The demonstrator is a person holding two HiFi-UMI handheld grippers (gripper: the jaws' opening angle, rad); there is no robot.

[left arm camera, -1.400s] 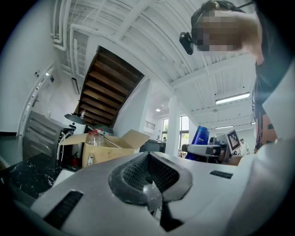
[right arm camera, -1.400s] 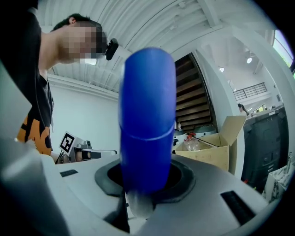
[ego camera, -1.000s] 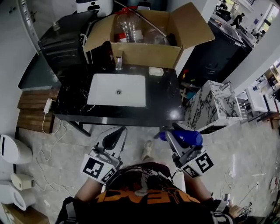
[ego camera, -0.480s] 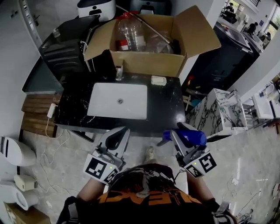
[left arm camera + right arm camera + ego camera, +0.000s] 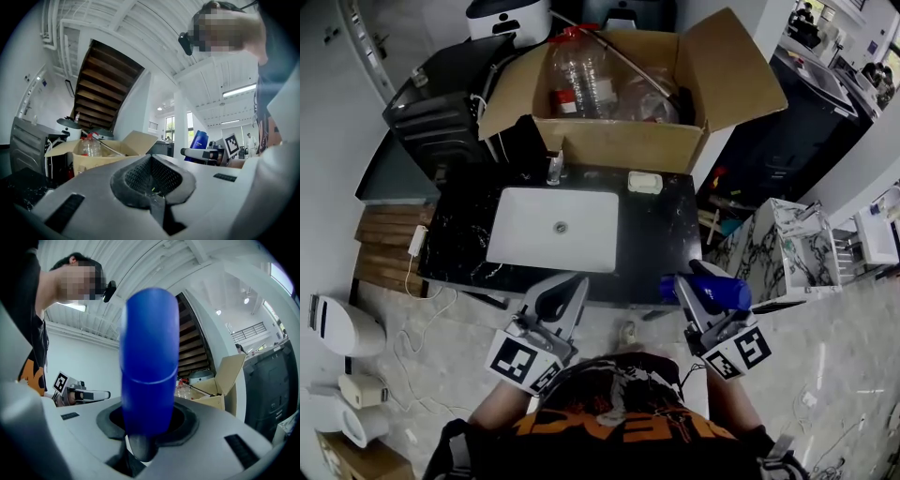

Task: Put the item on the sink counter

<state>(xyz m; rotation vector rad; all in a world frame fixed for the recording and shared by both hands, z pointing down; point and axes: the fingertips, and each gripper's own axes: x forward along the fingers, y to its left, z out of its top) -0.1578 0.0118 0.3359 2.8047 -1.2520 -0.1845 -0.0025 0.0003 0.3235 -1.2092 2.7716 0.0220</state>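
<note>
Blue bottle [image 5: 727, 293] stands clamped in the right claw [image 5: 689, 289]; left claw [image 5: 565, 289] is closed, empty.

There is one white sink basin [image 5: 553, 228], set in one black counter [image 5: 652, 234]. Just behind the basin stands one faucet [image 5: 555, 167], and at the back right of the basin lies one small white soap dish [image 5: 645, 182]. Further behind the basin is one open cardboard box [image 5: 619, 141], and inside it I count one large clear plastic bottle [image 5: 579, 80] with a red cap. To the back left of the basin there is one black appliance [image 5: 441, 122]. To the right of the basin there is one marble-pattern cabinet [image 5: 773, 248]. In front of the basin there are two grippers, the left gripper [image 5: 567, 283] and the right gripper [image 5: 682, 284]. They carry two marker cubes, one [image 5: 523, 361] on the left gripper and one [image 5: 739, 349] on the right. There is one blue bottle [image 5: 717, 292], at the front right of the basin.
</note>
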